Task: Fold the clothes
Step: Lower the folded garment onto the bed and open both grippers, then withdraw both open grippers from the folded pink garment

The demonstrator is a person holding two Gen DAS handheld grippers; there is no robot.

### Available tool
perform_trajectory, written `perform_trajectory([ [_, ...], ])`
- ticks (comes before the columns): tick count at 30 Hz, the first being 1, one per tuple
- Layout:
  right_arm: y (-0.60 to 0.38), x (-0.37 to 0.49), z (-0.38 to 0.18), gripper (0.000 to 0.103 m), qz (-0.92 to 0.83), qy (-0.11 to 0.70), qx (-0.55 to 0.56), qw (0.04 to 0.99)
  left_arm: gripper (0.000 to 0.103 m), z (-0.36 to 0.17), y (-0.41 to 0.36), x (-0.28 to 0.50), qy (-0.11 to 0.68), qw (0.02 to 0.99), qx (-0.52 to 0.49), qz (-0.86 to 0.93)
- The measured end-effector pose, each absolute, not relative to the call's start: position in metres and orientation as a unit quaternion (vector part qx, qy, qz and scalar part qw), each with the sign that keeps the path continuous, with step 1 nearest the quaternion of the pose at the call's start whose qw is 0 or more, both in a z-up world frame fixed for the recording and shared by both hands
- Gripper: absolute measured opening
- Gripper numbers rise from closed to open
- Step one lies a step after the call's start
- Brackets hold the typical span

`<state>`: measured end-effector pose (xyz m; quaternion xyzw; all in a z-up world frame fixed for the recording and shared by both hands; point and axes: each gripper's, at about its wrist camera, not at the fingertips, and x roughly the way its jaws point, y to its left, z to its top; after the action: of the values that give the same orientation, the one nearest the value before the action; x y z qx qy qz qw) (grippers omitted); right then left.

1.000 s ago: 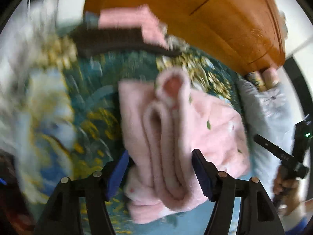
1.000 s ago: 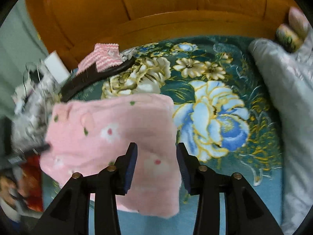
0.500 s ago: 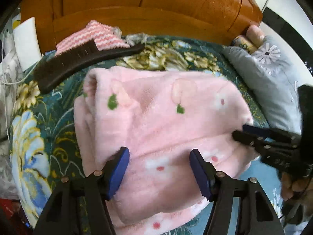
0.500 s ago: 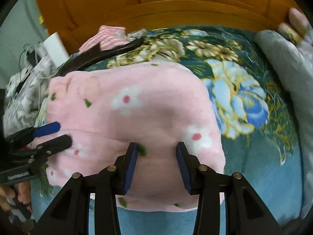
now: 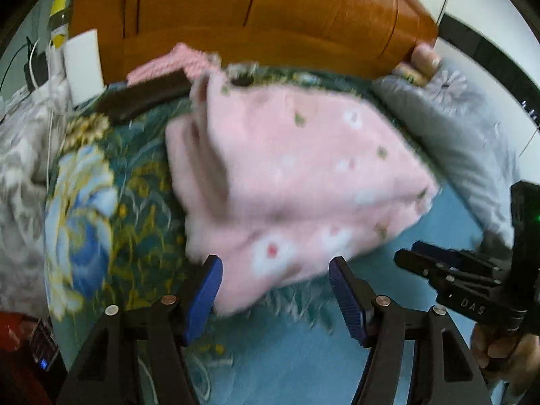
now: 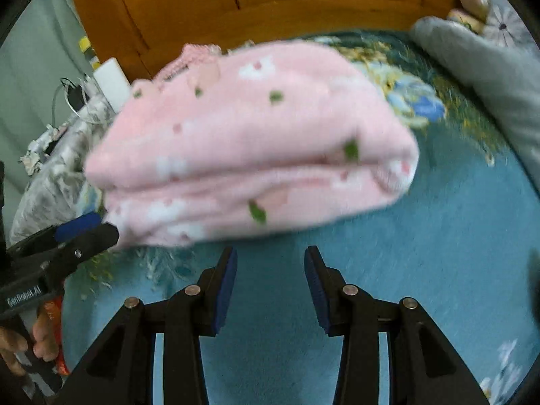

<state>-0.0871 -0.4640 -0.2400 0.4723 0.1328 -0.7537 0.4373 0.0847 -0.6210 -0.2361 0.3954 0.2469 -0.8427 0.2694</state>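
Observation:
A pink fleece garment point(image 5: 297, 175) with small flower and leaf prints lies folded in a thick stack on the floral bedspread point(image 5: 101, 202); the right wrist view shows the same folded garment point(image 6: 249, 155) with its layered edge facing me. My left gripper point(image 5: 275, 295) is open, its blue pads just short of the stack's near edge, nothing between them. My right gripper point(image 6: 270, 287) is open too, standing off over bare blue bedspread point(image 6: 422, 270) in front of the stack. Each gripper appears at the edge of the other's view.
An orange wooden headboard point(image 5: 270, 17) runs behind the bed. A dark hanger point(image 5: 145, 94) and a pink-striped cloth point(image 5: 182, 60) lie at the back left. A grey pillow point(image 5: 455, 141) lies along the right, a grey patterned quilt point(image 5: 20, 155) on the left.
Both grippers have pulled back from the pink stack; half a second ago their pads were over the fabric, now they stand clear of its near edge. The stack stays folded on the bed.

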Motion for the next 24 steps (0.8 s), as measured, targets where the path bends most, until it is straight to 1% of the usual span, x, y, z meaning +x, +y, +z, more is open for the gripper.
perform_trajectory([
  [2, -0.466, -0.087, -0.248, 0.043, -0.761, 0.132, 0.476, 0.42, 0.071, -0.248, -0.618, 0.086, 0.245, 0.278, 0.406, -0.835],
  [3, -0.467, -0.088, -0.251, 0.046, -0.765, 0.133, 0.476, 0.412, 0.072, -0.254, -0.617, 0.087, 0.245, 0.282, 0.409, -0.832],
  [4, -0.469, -0.087, -0.253, 0.056, -0.772, 0.138, 0.471, 0.404, 0.074, -0.259, -0.616, 0.086, 0.243, 0.288, 0.411, -0.83],
  [5, -0.472, -0.086, -0.254, 0.059, -0.777, 0.144, 0.464, 0.401, 0.077, -0.263, -0.616, 0.085, 0.239, 0.294, 0.412, -0.829],
  [8, -0.481, -0.079, -0.26, 0.06, -0.785, 0.164, 0.446, 0.397, 0.083, -0.273, -0.615, 0.081, 0.23, 0.305, 0.41, -0.828],
  [10, -0.486, -0.074, -0.263, 0.071, -0.791, 0.173, 0.436, 0.394, 0.087, -0.276, -0.611, 0.079, 0.217, 0.312, 0.401, -0.834],
  [11, -0.487, -0.073, -0.264, 0.072, -0.794, 0.174, 0.43, 0.393, 0.091, -0.278, -0.608, 0.077, 0.21, 0.315, 0.398, -0.836],
  [17, -0.49, -0.065, -0.268, 0.073, -0.813, 0.174, 0.404, 0.382, 0.101, -0.284, -0.597, 0.071, 0.173, 0.332, 0.402, -0.836],
  [24, -0.491, -0.064, -0.27, 0.077, -0.816, 0.17, 0.402, 0.378, 0.103, -0.289, -0.6, 0.071, 0.176, 0.337, 0.402, -0.833],
])
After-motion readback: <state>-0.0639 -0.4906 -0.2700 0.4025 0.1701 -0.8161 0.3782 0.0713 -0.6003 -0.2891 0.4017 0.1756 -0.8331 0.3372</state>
